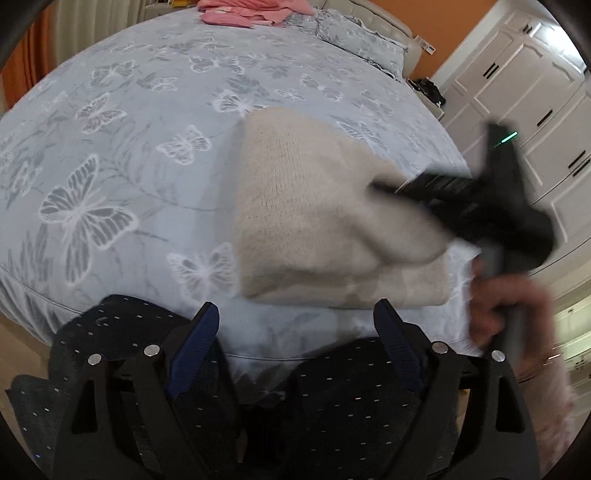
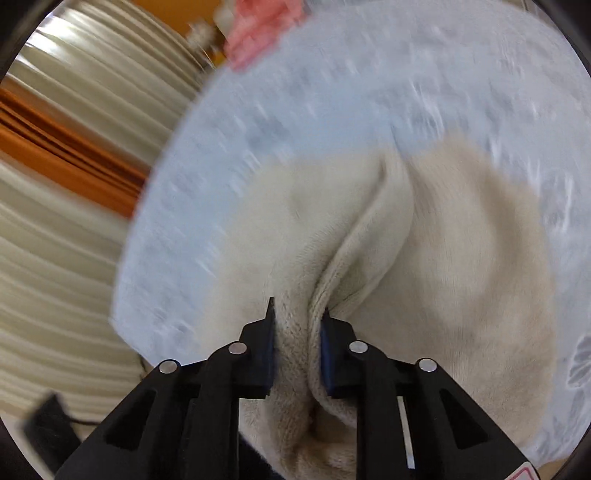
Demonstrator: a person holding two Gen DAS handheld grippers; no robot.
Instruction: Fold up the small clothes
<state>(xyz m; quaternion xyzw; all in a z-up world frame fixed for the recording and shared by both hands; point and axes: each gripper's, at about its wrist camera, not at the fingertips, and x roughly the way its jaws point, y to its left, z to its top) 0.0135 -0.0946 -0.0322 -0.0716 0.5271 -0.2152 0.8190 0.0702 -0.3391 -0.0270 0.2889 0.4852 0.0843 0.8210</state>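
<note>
The cream knitted fleece garment (image 1: 295, 206) lies partly folded on the bed with the pale blue butterfly-print cover (image 1: 122, 147), near its front edge toward the right corner; the right hand-held gripper (image 2: 297, 325) pinches a bunched fold of that cloth between its narrowed fingers, lifting it; the left hand-held gripper (image 1: 295, 325) hangs over the front edge, fingers spread wide and holding nothing; a dark dotted fabric (image 1: 351, 398) lies beneath it; pink clothes (image 1: 243, 11) sit at the bed's far edge.
</note>
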